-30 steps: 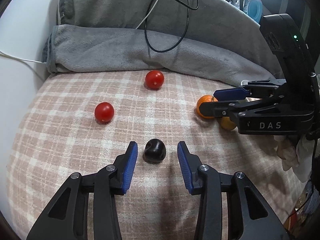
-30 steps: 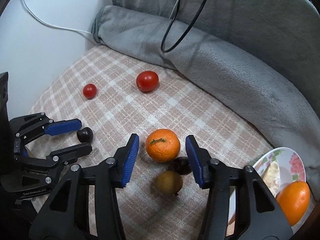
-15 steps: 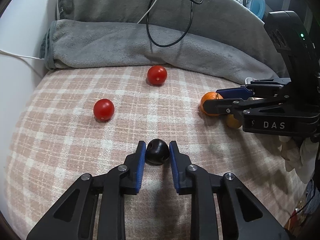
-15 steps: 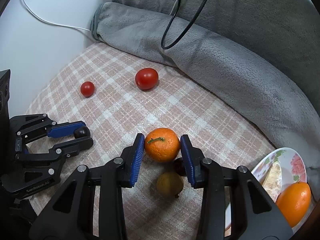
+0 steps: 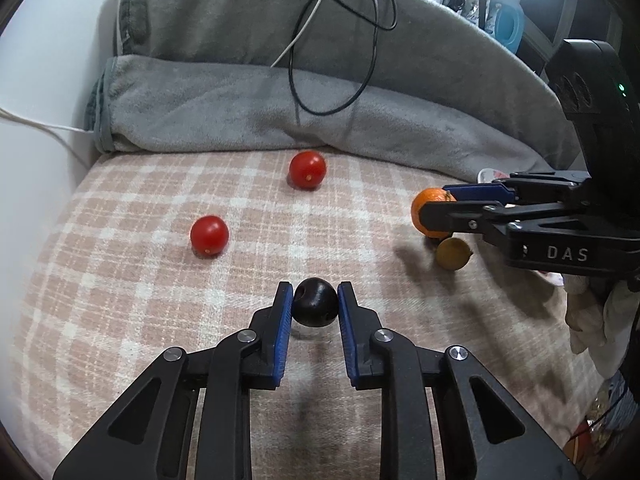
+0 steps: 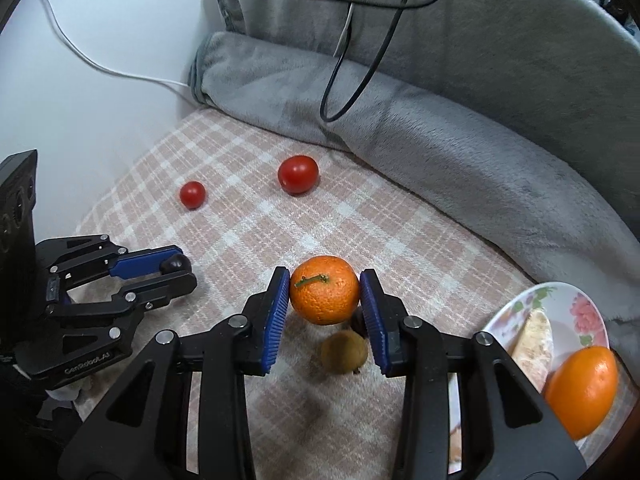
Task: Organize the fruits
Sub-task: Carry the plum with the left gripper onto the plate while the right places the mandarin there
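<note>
Left wrist view: the left hand-held gripper (image 5: 315, 307) is seen low in the frame's centre, its blue ribbed pads clamped from both sides on a small, glossy dark fruit (image 5: 315, 302), round with a dimple, which sits on the pink-and-cream checked blanket (image 5: 120, 280). The jaws have just been closing, with that fruit between them. Two smooth red tomatoes are left loose: one (image 5: 209, 235) left of centre, one (image 5: 307, 169) higher up, near the plush grey throw (image 5: 240, 92) bunched across the top. At the right edge the right hand-held gripper (image 5: 442, 204) is seen side-on, closed about a tangerine (image 5: 427, 216), with a dull brown fruit (image 5: 453, 253) just below it.

Right wrist view: the pebbly-skinned tangerine (image 6: 324, 290), green stem up, is pressed between the ribbed pads in mid-frame; these jaws too have just been closing onto it. A fuzzy brown fruit (image 6: 344, 352) lies just below, and something dark beside it is mostly hidden by the right pad. At lower right a flowered plate (image 6: 560, 300) already carries a smooth orange (image 6: 582, 390) and a pale wedge that cannot be identified. The left hand-held gripper (image 6: 176, 270) is seen at the left edge with its dark fruit.

By the look of it, the sorting is judged barely begun: one orange plated, two fruits gripped but not lifted, four apparently left
</note>
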Demonstrator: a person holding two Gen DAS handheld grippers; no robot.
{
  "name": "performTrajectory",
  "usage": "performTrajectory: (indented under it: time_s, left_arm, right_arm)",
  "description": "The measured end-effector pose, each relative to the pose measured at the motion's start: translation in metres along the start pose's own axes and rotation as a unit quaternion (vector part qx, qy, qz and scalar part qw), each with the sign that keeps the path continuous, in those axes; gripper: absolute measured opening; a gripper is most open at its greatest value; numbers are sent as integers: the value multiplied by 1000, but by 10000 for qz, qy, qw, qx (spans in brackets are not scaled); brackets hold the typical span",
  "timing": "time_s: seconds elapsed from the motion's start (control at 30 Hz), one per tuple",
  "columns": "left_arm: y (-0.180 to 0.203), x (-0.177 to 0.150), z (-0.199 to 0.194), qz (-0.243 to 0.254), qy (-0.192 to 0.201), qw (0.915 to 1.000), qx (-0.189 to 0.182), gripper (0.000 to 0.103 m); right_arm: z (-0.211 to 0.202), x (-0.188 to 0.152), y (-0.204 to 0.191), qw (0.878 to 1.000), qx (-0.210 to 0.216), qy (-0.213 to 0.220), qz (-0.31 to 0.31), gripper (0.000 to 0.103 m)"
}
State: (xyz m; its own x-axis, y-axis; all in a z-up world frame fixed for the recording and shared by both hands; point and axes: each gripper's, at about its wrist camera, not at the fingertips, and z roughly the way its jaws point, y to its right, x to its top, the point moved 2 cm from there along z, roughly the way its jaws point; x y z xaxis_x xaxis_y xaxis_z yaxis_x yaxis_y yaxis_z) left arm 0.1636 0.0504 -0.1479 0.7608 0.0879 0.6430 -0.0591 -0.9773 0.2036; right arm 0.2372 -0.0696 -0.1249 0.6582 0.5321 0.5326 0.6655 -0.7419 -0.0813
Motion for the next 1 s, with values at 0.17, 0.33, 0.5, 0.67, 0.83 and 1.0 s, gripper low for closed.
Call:
performTrajectory:
  time_s: [0.17, 0.33, 0.5, 0.67, 0.83, 1.0]
  left_arm:
    - [8, 5, -12, 60, 112, 9999, -63, 21]
    - [21, 13, -21, 155, 236, 9995, -168, 21]
    - [36, 21, -21, 271, 301, 9988, -275, 21]
    - [56, 30, -16, 417, 333, 9977, -414, 21]
    - [76, 39, -7, 533, 343, 9965, -551, 21]
    - [97, 47, -1, 685, 350, 9949, -660, 21]
  right_arm:
    - [-25, -8, 8, 9997, -12, 205, 130, 38]
    - [-55, -21, 22, 9987, -63, 425, 289, 38]
    - [-82, -38, 38, 9971, -151, 594, 454, 38]
    - [-103, -59, 56, 9952, -285, 690, 635, 38]
    - [-117, -79, 72, 9931, -431, 705, 830, 38]
    - [-126, -97, 84, 9912, -512, 703, 999, 38]
